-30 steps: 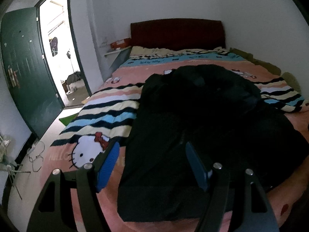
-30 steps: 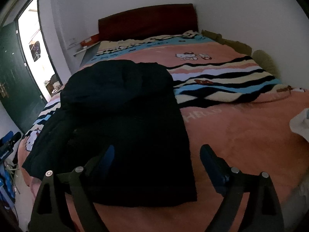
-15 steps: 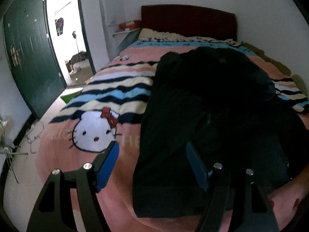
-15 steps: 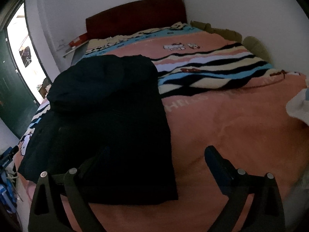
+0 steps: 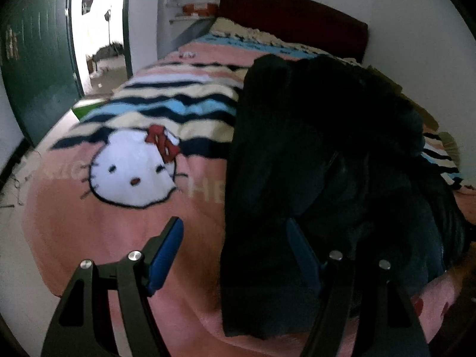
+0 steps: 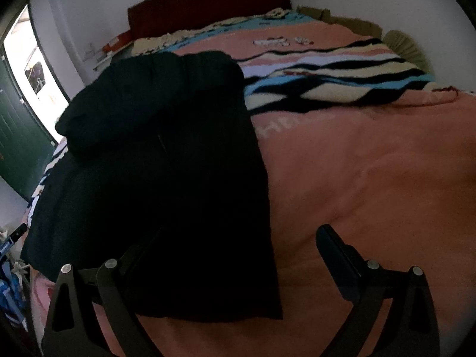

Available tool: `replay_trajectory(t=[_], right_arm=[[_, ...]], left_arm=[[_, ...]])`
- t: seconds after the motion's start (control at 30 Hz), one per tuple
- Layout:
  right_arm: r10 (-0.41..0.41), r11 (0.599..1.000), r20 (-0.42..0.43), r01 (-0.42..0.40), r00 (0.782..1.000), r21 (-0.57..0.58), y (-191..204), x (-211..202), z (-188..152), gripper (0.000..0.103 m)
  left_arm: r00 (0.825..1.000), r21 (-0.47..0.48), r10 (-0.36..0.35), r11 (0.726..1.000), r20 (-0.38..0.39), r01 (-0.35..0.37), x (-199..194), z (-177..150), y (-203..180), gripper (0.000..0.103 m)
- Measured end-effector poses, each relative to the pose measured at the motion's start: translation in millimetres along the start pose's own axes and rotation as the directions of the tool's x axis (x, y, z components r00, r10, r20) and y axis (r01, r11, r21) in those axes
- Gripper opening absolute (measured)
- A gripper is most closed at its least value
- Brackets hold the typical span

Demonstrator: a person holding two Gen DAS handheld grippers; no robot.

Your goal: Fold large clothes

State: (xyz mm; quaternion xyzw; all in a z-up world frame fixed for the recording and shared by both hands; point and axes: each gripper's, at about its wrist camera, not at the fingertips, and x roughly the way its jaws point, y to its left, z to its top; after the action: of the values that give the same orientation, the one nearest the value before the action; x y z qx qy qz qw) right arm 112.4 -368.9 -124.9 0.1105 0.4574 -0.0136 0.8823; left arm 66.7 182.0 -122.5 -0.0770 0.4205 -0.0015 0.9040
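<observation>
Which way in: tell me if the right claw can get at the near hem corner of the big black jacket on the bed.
Probably yes. The right claw hangs open just before the black jacket, nothing lies between them, and the pink fleece blanket beside that corner is bare.

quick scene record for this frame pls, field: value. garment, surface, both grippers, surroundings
garment: black jacket, spread flat on the bed, hem toward the cameras
surface: pink blanket with striped band and cat-face print
left gripper: open, holding nothing, fingers straddling the garment's left hem edge
right gripper: open, holding nothing, fingers straddling the garment's right hem edge
contact: cannot tell whether any finger touches the fabric
headboard: dark red, at the far end
door: green, open, left of the bed
</observation>
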Motion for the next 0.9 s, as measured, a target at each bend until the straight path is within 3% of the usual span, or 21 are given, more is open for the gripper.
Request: replay_trajectory(t=[0.17,0.23,0.37,0.43,0.67,0.9], right_arm=[[0.033,0.999,-0.046,-0.032,0.998,0.016,-4.1,15.2,1.9,0.102],[0.058,0.998,-0.068,-0.056,0.996,0.034,-7.4,21.6,2.6,0.102],[0.135,0.988,-0.113,-0.125,0.984,0.088,-14.3,33.5,2.2,0.102],[0.159,0.985,-0.123,-0.148,0.980,0.092,-13.2,36.3,2.2,0.102],[0.242,0.969,-0.150,-0.232,0.959,0.083,-1.0,41.8,1.0,0.102],[0.296,0.954,-0.149,-0.283,0.943,0.101,-3.6,40.7,-0.6,0.102]], left_arm=[[0.994,-0.064,-0.098,0.993,-0.054,0.094,16.2,-5.0,13.4,0.070],[0.982,-0.113,-0.172,0.980,-0.075,0.163,22.0,-7.4,19.5,0.070],[0.943,-0.195,-0.313,0.937,-0.112,0.288,32.7,-14.5,27.7,0.071],[0.902,-0.222,-0.412,0.898,-0.128,0.379,37.3,-19.4,24.0,0.071],[0.871,-0.244,-0.464,0.874,-0.162,0.420,44.0,-27.3,12.2,0.073],[0.813,-0.360,-0.559,0.801,-0.162,0.479,57.3,-32.0,23.9,0.073]])
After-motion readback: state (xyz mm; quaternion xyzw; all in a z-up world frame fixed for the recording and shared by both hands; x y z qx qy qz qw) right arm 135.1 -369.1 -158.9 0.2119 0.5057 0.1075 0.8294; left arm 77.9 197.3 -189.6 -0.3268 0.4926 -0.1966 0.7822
